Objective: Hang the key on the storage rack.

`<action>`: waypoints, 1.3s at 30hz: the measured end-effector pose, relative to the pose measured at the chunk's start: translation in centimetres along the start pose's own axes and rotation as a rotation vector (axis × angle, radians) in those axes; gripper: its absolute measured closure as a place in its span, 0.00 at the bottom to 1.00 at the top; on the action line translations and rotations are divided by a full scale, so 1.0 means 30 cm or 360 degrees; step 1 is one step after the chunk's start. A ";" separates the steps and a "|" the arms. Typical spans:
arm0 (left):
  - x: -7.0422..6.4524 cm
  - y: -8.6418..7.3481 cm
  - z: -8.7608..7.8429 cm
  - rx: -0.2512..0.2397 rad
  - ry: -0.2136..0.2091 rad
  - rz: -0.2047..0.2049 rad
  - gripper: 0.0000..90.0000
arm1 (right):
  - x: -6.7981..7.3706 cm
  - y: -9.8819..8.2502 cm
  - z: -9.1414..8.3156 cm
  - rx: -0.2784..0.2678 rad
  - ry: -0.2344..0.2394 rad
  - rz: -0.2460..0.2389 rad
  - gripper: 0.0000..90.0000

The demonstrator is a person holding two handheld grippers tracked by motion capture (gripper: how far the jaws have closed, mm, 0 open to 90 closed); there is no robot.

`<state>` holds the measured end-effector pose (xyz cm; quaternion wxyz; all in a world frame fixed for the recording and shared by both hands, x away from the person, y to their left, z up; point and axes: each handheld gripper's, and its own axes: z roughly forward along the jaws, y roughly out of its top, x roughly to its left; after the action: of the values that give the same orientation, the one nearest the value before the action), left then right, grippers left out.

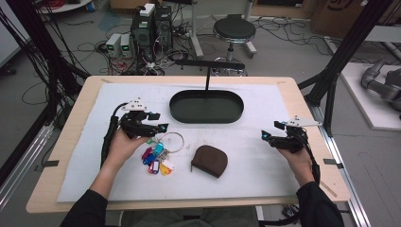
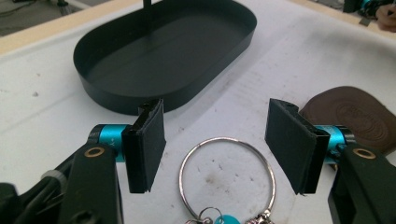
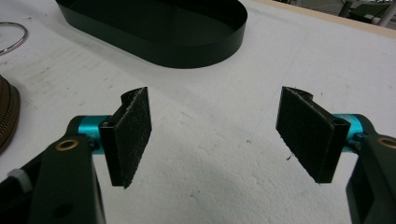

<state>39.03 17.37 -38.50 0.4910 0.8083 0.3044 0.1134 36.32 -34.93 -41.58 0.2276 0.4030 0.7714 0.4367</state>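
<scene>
From above, the left gripper (image 1: 158, 122) hangs over the key ring (image 1: 173, 141) near the table's (image 1: 283, 85) middle. Left gripper view: its fingers (image 2: 150, 144) stand wide on either side of the ring, not touching. Right gripper view: fingers (image 3: 133, 135) wide over bare mat, holding nothing.

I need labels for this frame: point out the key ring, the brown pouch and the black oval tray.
key ring (image 2: 227, 177), left gripper view, bare metal loop.
brown pouch (image 1: 209, 160), high view, middle of its top.
black oval tray (image 1: 206, 117), high view, near wall.

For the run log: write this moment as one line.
left gripper: open, astride key ring | right gripper: open, over bare mat | pouch: beside keys | tray: empty
</scene>
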 end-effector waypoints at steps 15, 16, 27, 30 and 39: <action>0.007 -0.024 0.073 0.0230 0.0067 -0.0018 0.60 | 0.002 -0.001 0.001 0.0009 0.0011 0.0001 0.30; 0.009 -0.030 0.084 0.0274 0.0069 -0.0017 0.63 | 0.001 -0.001 0.000 0.0008 0.0011 -0.0002 0.30; 0.024 -0.051 0.126 0.0415 0.0124 -0.0036 0.72 | -0.002 -0.001 -0.003 0.0006 0.0014 0.0004 0.30; 0.023 -0.056 0.134 0.0438 0.0144 -0.0043 0.72 | -0.001 -0.001 -0.002 0.0007 0.0014 0.0005 0.30; 0.034 -0.080 0.141 0.0436 0.0179 -0.0098 0.75 | 0.001 -0.001 -0.002 0.0006 0.0014 0.0004 0.30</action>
<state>40.96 15.71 -42.77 0.3616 0.8504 0.3688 0.1006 36.25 -34.96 -41.56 0.2228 0.4026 0.7727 0.4372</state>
